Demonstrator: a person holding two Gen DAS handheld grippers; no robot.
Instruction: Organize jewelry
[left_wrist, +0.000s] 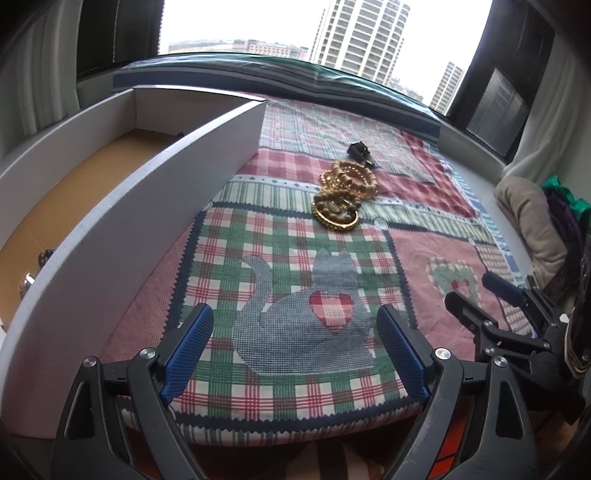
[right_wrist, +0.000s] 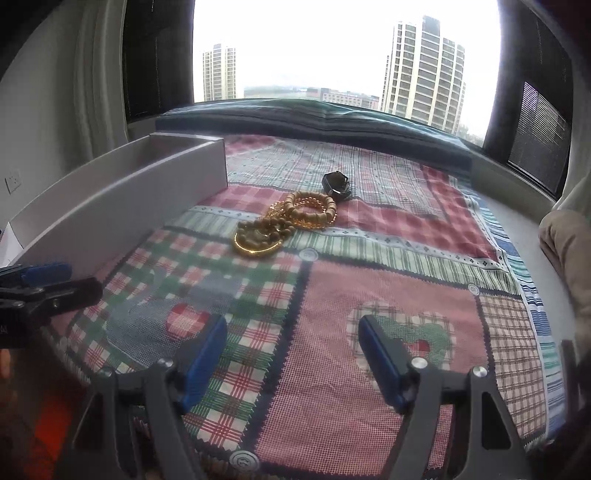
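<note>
A heap of jewelry (left_wrist: 345, 192) (right_wrist: 288, 223) lies in the middle of a patchwork cloth: tan bead bracelets, thin gold chains and a gold bangle (left_wrist: 335, 218) (right_wrist: 255, 246) at its near end. Just behind the heap sits a small dark piece (left_wrist: 360, 152) (right_wrist: 335, 184). A long white box (left_wrist: 122, 206) (right_wrist: 110, 214) with a brown floor stands open on the left. My left gripper (left_wrist: 295, 350) hovers open over the grey cat patch, well short of the heap. My right gripper (right_wrist: 293, 360) is open too, empty, over the pink patch. Each gripper shows at the other view's edge.
Small beads and a shiny piece (left_wrist: 38, 266) lie inside the box at its near end. A striped cushion (right_wrist: 325, 122) runs along the window sill behind the cloth. Folded beige fabric (left_wrist: 532, 225) and dark clothing (left_wrist: 569, 218) lie at the right.
</note>
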